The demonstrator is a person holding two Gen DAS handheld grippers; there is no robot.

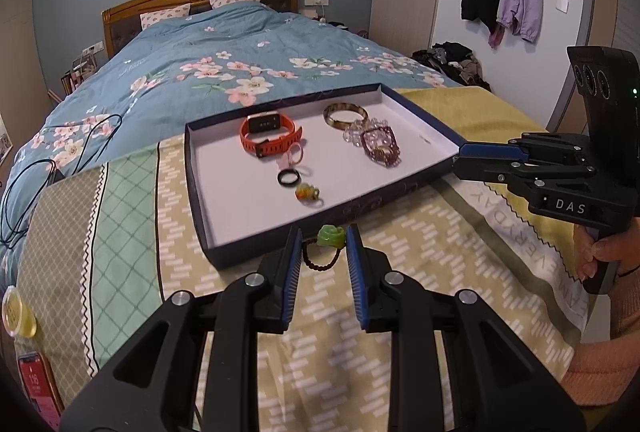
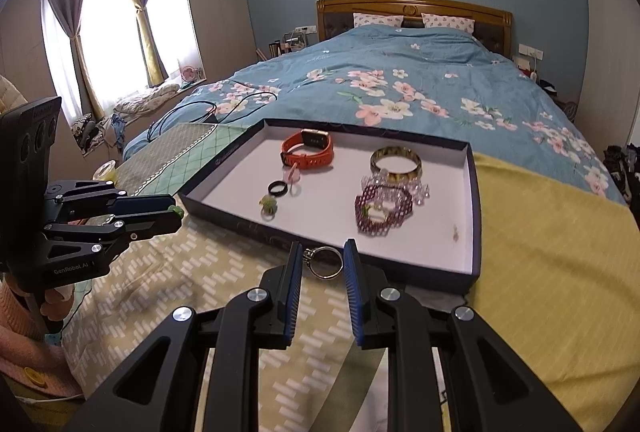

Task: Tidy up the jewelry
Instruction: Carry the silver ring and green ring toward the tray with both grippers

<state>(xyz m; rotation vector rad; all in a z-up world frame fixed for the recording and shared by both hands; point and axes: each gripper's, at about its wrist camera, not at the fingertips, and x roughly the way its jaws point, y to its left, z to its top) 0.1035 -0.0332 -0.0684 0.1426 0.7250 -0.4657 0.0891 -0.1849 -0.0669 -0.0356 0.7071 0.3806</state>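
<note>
A dark blue tray (image 1: 200,199) with a white floor lies on the bed. It holds an orange watch (image 1: 270,133), an amber bangle (image 1: 345,113), a purple bead bracelet (image 1: 380,145), a black ring (image 1: 288,177) and a few small rings. Just in front of the tray's near rim, my left gripper (image 1: 324,244) is shut on a green rose ring (image 1: 330,236) with a dark braided band. My right gripper (image 2: 323,260) is shut on a silver ring (image 2: 326,264) at the tray's (image 2: 476,211) near edge. Each gripper also shows from the side in the other's view.
The tray rests on a patterned green and yellow blanket (image 1: 400,252) over a blue floral quilt (image 1: 240,51). Black cables (image 1: 24,191) trail at the left. A yellow jar (image 1: 18,312) and a phone (image 1: 38,384) lie at the lower left. A person's hand (image 1: 600,252) grips the right handle.
</note>
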